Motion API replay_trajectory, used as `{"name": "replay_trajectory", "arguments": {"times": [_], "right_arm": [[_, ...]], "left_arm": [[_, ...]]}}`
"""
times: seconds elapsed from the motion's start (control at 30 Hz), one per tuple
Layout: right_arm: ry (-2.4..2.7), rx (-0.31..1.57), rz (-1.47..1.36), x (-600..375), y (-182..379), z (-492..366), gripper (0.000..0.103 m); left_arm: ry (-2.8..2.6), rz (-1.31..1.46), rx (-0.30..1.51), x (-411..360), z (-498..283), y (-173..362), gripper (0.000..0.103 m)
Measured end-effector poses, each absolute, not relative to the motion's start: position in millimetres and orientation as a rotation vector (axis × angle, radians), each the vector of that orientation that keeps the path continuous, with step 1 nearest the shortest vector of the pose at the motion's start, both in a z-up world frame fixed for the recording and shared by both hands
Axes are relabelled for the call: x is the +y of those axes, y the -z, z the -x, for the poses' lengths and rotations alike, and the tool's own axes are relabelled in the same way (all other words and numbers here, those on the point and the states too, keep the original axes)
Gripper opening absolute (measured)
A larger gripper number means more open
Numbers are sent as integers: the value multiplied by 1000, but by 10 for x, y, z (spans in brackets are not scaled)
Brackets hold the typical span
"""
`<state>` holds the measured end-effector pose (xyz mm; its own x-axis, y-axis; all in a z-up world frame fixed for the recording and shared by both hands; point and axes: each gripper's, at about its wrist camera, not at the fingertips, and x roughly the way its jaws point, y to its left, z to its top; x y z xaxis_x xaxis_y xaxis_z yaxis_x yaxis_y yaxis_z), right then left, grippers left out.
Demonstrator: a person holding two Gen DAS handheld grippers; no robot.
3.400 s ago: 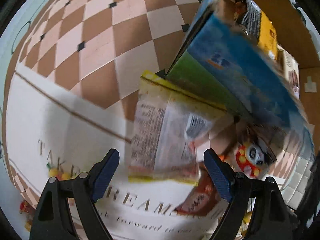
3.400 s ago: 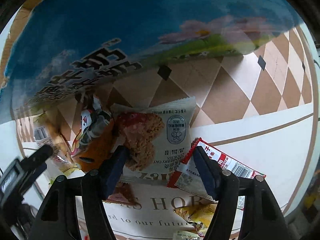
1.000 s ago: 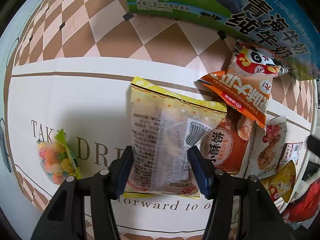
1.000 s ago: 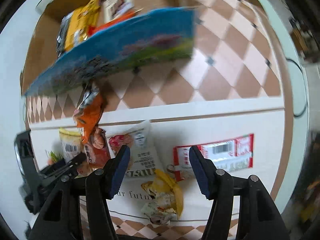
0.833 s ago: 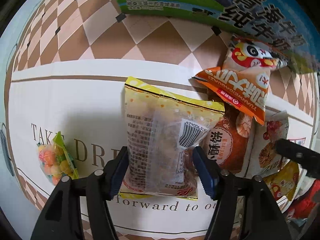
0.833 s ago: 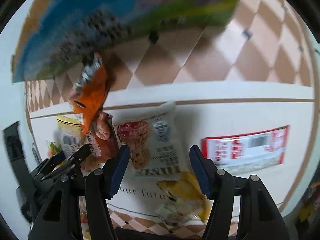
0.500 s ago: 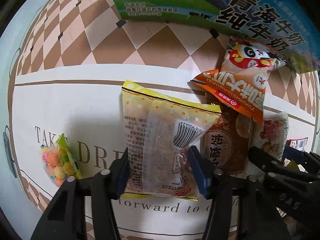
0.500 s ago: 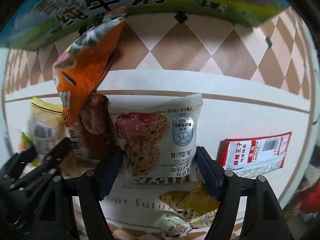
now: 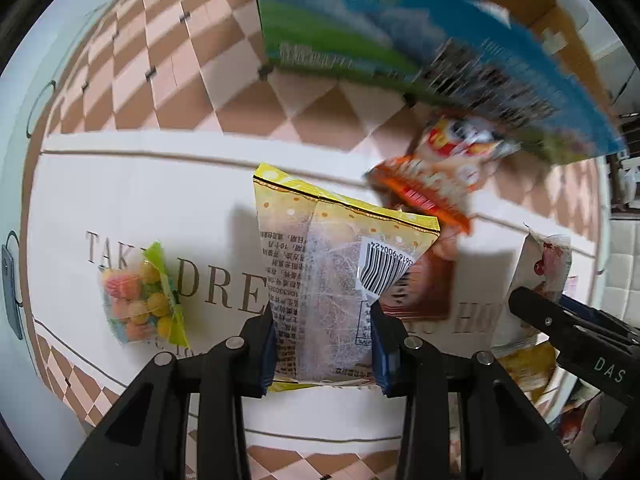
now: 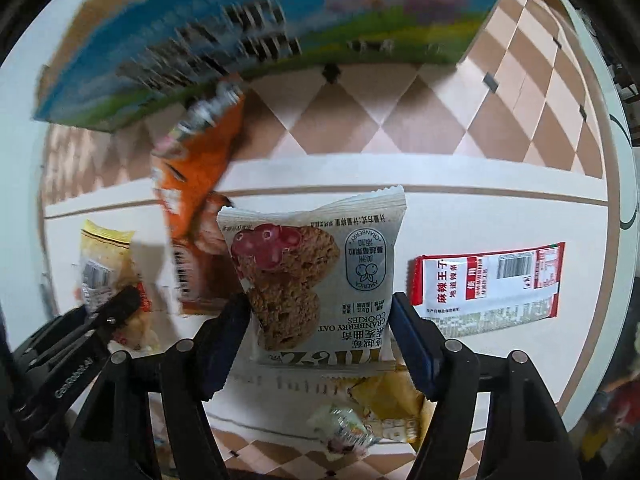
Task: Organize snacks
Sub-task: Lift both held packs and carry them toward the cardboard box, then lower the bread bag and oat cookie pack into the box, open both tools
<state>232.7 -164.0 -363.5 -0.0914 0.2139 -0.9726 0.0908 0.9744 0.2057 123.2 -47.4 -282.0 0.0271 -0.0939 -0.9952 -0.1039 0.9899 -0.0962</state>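
Left gripper points down, its jaws clamped on the lower end of a yellow pouch with a barcode, which casts a shadow on the cloth beneath. A candy bag lies on the cloth to the pouch's left; an orange bag and a brown packet lie to its right, both blurred.

Right gripper also points down, jaws closing, with the cookie pack between them; whether the pads already press on it cannot be told. A red bar lies flat just right of the cookie pack, and a small yellow wrapper lies below it. The blue-green box stands at the far edge of the checked cloth, snacks visible inside it in the left view.
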Motion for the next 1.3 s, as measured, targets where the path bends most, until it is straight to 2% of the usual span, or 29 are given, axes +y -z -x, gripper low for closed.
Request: {"name": "replay_trajectory", "arguments": {"times": [0.23,0.37,0.4,0.47,0.67,0.83,0.87,1.07,1.1,1.13,1.17,1.2,1.23,1.3], "right_arm": [[-201,1541,-329,-1974,2772,-2463,73],[-232,1449,-390,-2137,2113,-2749,73],[-233,1340,-456,-2145,2020,-2822,73],[-231,1306,-467,-2119,1876,-3044,74],[-151,1382,-359,-2194,1879,-3736,74],[-69,1460,-316,-2282,2285,-4194,74],[-58,1469,-306,-2286,2348,-4241,74],[-17,1578,-275,-2271,2822,-4352,76],[-10,1599,-270,-2264,2886,-4364,83],[-6,1607,-251,-2246,2924,-4373,89],[-1,1607,-234,-2230,2943,-4376,89],[3,1608,-215,-2211,2951,-4380,89],[-4,1615,-207,-2191,2967,-4384,89],[-16,1626,-202,-2161,2973,-4382,90]], "left_arm": [[77,218,1380,-520,-1480,1892,35],[119,224,1297,-606,-1893,1424,35],[119,213,1279,-621,-2025,1335,35],[117,183,1264,-600,-2291,1250,35],[67,80,1327,-590,-2988,1493,35],[26,53,1454,-469,-3352,2000,35],[42,72,1413,-457,-3416,2097,35],[36,123,1601,-423,-3575,2676,38],[32,123,1605,-418,-3580,2713,40],[21,105,1607,-424,-3581,2742,50],[21,95,1607,-431,-3583,2755,57],[8,90,1625,-435,-3579,2767,73],[8,94,1624,-432,-3576,2771,82],[15,97,1614,-436,-3561,2759,82]]}}
